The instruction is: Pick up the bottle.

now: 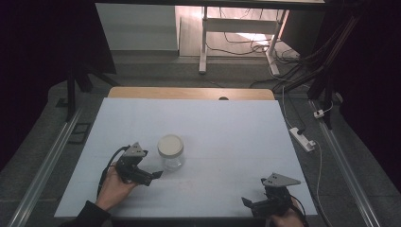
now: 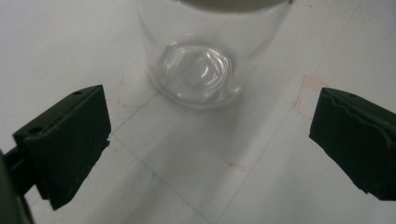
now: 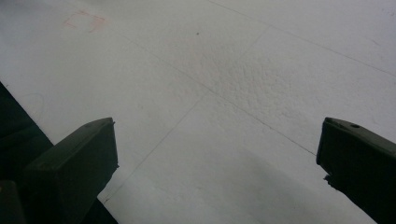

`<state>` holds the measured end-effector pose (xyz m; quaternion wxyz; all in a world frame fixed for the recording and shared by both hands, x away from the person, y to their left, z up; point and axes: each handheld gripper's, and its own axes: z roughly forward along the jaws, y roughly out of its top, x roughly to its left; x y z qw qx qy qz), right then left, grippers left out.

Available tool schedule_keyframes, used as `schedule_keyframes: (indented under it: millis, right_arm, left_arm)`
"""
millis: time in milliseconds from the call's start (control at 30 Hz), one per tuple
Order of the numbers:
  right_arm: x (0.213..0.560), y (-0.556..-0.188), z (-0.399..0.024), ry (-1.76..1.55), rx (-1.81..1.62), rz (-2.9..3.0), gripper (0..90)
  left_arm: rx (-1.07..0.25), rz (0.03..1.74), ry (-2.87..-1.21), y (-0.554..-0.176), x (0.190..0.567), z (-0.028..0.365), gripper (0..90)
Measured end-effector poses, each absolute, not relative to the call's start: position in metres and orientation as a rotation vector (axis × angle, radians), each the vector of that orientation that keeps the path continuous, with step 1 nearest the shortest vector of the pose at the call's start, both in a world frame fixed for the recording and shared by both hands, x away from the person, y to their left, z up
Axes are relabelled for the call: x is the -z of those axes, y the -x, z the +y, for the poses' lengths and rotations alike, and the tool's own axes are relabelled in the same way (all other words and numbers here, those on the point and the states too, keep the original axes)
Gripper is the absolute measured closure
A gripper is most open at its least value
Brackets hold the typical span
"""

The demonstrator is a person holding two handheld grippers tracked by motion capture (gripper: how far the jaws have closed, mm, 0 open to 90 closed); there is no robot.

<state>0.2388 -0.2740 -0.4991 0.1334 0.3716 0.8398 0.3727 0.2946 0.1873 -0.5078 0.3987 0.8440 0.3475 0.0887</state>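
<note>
A clear glass jar (image 1: 170,152) with a white lid stands upright on the white table (image 1: 227,137), left of centre. My left gripper (image 1: 152,177) lies low just left of and a little nearer than the jar, held in a hand and pointing toward it. In the left gripper view its jaws (image 2: 210,121) stand wide open with the jar (image 2: 201,70) a short way ahead, untouched. My right gripper (image 1: 253,204) rests near the table's front right edge, pointing left. Its jaws (image 3: 217,140) are open over bare table.
Faint red pen marks (image 2: 306,91) and thin lines cross the white surface. A wooden strip (image 1: 189,92) runs along the table's far edge. A power strip (image 1: 302,138) and cables lie on the floor to the right.
</note>
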Motion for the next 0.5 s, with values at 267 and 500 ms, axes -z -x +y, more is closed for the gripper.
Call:
schedule_keyframes:
  millis: [267, 500]
  right_arm:
    - [0.499, -0.239, -0.274, -1.075, -1.081, 2.435, 0.0]
    - [0.499, -0.239, -0.274, -1.071, -1.08, 2.437, 0.0]
  left_arm:
    - [-0.238, 0.846, -2.142, -0.309, 0.506, 0.174, 0.0]
    - [-0.226, 0.811, -2.152, -0.321, 0.509, 0.164, 0.0]
